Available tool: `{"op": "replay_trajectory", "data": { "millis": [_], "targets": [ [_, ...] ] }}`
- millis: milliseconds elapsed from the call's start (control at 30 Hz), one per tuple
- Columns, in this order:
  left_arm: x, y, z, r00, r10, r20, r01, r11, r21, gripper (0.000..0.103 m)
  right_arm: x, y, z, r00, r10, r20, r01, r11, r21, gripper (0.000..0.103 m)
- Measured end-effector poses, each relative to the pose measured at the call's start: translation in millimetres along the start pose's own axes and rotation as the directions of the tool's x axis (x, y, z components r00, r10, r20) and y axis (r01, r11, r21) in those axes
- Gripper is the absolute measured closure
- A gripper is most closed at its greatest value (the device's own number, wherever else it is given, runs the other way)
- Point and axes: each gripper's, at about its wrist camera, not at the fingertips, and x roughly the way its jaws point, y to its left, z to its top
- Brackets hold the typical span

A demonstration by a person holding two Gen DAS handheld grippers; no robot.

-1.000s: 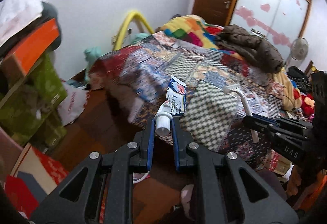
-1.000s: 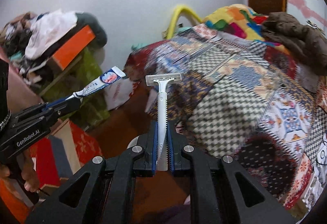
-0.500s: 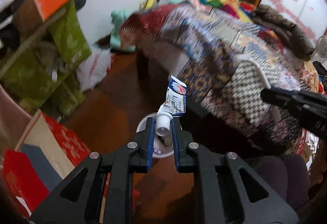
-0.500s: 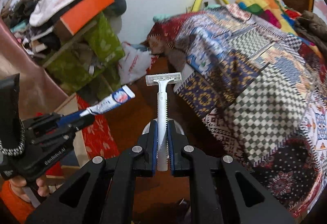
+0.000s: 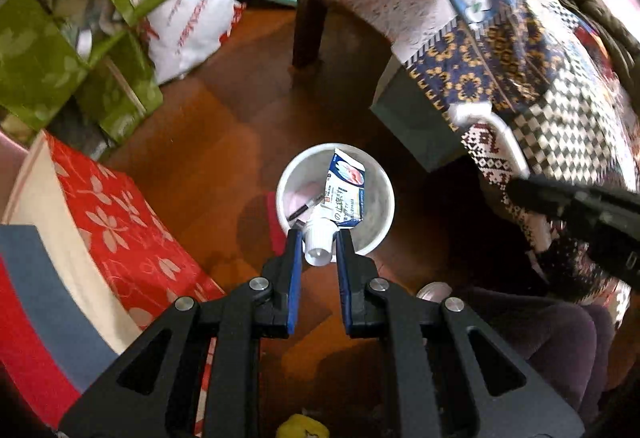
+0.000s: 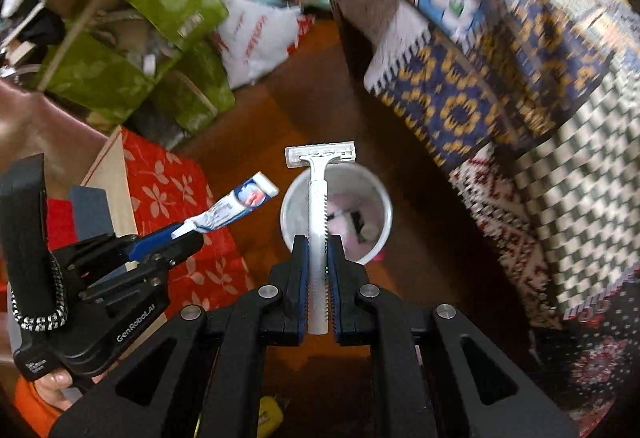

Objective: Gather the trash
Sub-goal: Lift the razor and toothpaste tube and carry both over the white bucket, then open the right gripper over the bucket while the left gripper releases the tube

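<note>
Left gripper [image 5: 318,250]: toothpaste tube [image 5: 340,200] is clamped by its cap above white bin [image 5: 382,214] | right gripper [image 6: 318,250]: razor [image 6: 318,198] is clamped above bin | progress: some trash is binned; both releases are pending.

Both grippers have swung from the bed down over the white bin [image 5: 376,194] on the floor.

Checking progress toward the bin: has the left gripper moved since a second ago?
Yes. The left gripper, shut on the toothpaste tube, has swung down from the bed to above the white bin.
</note>
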Motion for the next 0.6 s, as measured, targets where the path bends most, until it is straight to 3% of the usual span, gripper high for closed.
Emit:
{"op": "replay_trajectory", "data": {
  "millis": [133, 300, 367, 433, 600],
  "targets": [
    [15, -1, 16, 1.000, -0.001, -0.015, 0.000, 0.999, -0.038, 0.087, 19, -7, 10, 0.998, 0.005, -0.055, -0.002, 0.999, 0.040, 0.094],
    [15, -5, 38, 1.000, -0.028, -0.004, 0.028, 0.998, -0.053, 0.087, 19, -9, 24, 0.999, 0.020, -0.038, -0.018, 0.998, 0.056, 0.094],
    [17, -9, 43, 1.000, 0.001, -0.006, -0.001, 0.999, -0.040, 0.079, 18, -10, 28, 0.999, 0.028, -0.034, -0.026, 0.998, 0.060, 0.089],
    [15, -11, 44, 1.000, 0.007, 0.000, -0.007, 1.000, -0.024, 0.066, 19, -13, 30, 0.998, 0.025, -0.050, -0.021, 0.997, 0.073, 0.070],
    [6, -10, 36, 1.000, 0.003, 0.008, -0.003, 1.000, -0.008, 0.065, 12, -16, 19, 0.999, -0.021, -0.042, 0.023, 0.999, 0.045, 0.067]
  ]
}}
